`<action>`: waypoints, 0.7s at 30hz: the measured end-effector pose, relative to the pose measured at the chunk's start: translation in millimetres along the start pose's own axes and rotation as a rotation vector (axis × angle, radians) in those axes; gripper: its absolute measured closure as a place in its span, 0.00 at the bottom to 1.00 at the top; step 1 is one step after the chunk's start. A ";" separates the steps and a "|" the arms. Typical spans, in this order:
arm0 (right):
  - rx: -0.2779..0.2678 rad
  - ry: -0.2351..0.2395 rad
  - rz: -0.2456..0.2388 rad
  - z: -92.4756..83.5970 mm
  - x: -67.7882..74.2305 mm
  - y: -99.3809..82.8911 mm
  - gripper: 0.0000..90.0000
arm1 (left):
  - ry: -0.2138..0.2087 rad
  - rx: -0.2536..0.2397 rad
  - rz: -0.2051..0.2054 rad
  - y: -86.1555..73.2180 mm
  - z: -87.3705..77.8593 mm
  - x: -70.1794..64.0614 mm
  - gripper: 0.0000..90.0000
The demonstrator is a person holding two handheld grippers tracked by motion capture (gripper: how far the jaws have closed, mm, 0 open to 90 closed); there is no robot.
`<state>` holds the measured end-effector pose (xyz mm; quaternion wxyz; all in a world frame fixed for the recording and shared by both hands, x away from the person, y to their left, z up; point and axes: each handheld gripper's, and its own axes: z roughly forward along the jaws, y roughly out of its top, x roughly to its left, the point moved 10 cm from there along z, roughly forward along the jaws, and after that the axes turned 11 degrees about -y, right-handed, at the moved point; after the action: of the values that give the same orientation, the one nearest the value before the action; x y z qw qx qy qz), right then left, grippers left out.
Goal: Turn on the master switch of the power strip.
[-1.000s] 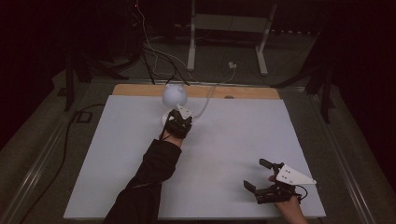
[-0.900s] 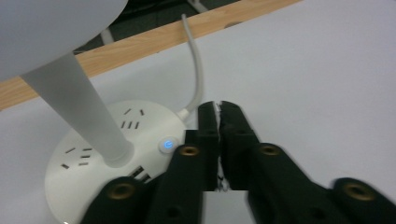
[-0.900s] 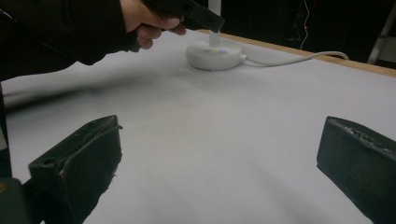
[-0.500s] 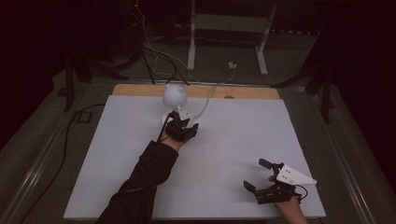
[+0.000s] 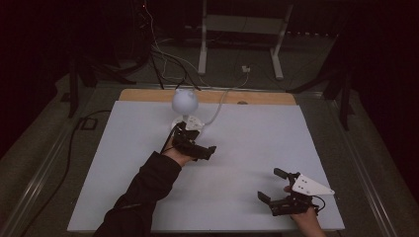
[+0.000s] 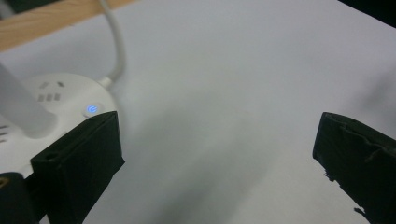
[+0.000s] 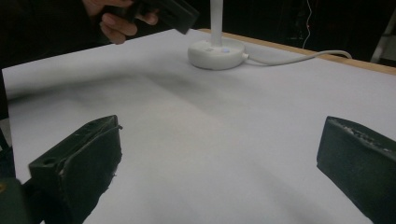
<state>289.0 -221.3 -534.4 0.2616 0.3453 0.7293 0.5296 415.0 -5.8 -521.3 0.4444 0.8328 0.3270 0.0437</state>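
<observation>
**Both hand-held grippers open, lamp at the far edge of the desk**

Your left hand-held gripper (image 5: 193,144) sits just on the near side of the lamp (image 5: 185,100), close to its round white base (image 6: 60,100). Its jaws have just been opening and now stand wide, with nothing between them but bare white desk (image 5: 123,173). In the left gripper view the base lies beside the left-hand jaw, its small blue light (image 6: 91,109) glowing (the jaw's edge comes right up to it in the picture, though whether they touch cannot be told). The lamp's white cord (image 6: 116,42) runs from the base toward the wooden strip at the far edge.

Your right hand-held gripper (image 5: 276,186) rests near the front right corner of the desk, well apart from the lamp, jaws spread and empty. From its own view you see the lamp base (image 7: 217,53) across the sheet, with your left hand (image 7: 119,21) above and to the left of it.
</observation>
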 end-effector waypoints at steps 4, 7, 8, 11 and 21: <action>-0.001 -0.001 0.001 0.1 -0.4 0.2 0.00 | -0.048 0.022 0.012 -5.6 -7.3 -6.9 0.00; 0.001 -0.002 0.001 0.3 -0.4 0.1 0.00 | -0.052 0.024 0.026 -8.8 -15.1 -8.1 0.00; 0.001 -0.003 0.000 0.3 -0.3 0.2 0.00 | -0.053 0.024 0.025 -10.1 -17.5 -8.0 0.00; 0.001 -0.004 -0.001 0.1 0.4 0.5 0.00 | -0.038 0.034 0.038 -16.8 -26.5 -5.4 0.00; 0.007 -0.003 -0.001 1.1 0.4 -0.3 0.00 | -0.012 0.064 0.049 -47.0 -50.7 3.2 0.00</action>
<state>289.5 -220.4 -535.1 0.2618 0.3468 0.7307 0.5265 375.3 50.5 -527.6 0.4181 0.8547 0.3051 0.0392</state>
